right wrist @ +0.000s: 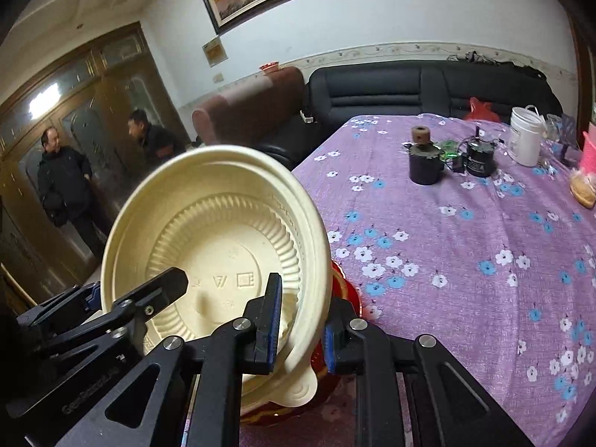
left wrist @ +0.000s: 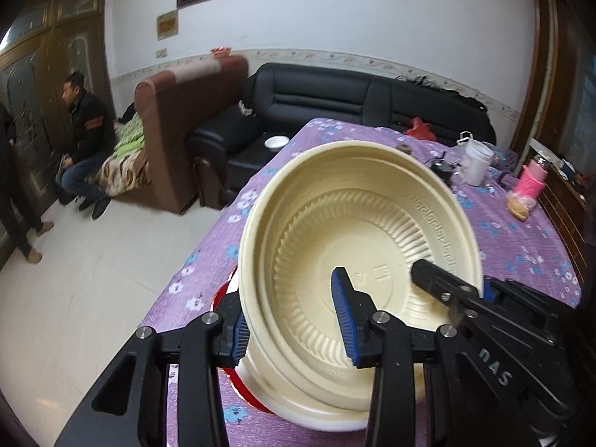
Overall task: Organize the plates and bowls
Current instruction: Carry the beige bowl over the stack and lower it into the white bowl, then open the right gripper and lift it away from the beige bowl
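1. Both grippers have the cream bowl (left wrist: 357,246) pinched by its rim, left gripper (left wrist: 294,329) on 1 side, right gripper (right wrist: 300,329) on the other.
2. Fingers straddle the wall, 1 inside and 1 outside, clamped on.
3. Bowl sits tilted over a red plate (right wrist: 348,298) at the bench (right wrist: 465,260) edge.
4. My guess: 2 grips keep the flimsy bowl from flexing.
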